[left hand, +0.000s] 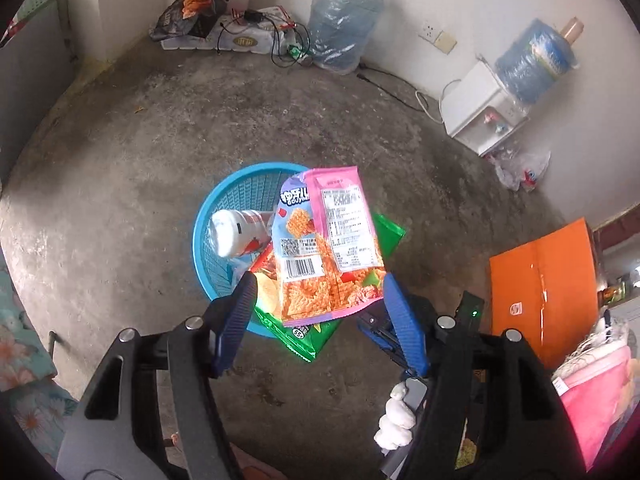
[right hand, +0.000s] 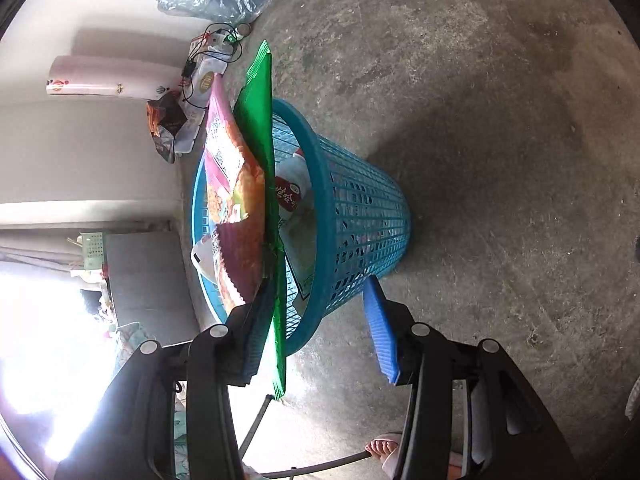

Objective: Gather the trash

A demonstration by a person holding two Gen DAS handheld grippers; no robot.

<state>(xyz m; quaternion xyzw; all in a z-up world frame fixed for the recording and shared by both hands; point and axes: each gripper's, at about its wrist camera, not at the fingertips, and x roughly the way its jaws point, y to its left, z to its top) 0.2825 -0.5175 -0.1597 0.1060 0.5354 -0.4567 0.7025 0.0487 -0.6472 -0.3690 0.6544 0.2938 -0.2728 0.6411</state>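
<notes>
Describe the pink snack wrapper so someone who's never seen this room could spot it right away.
Find the blue mesh basket on the concrete floor. Over its rim, a pink snack wrapper sits in front of a green wrapper and beside a white bottle. Only it has a barcode and orange noodle pictures.

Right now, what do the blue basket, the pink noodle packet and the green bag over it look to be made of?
Blue basket: moulded plastic, by its lattice wall and smooth, thick rim.
Pink noodle packet: thin printed plastic film, glossy and creased, with a barcode and label panel.
Green bag: shiny film, possibly metallised; it reflects brightly and has a serrated sealed edge.
</notes>
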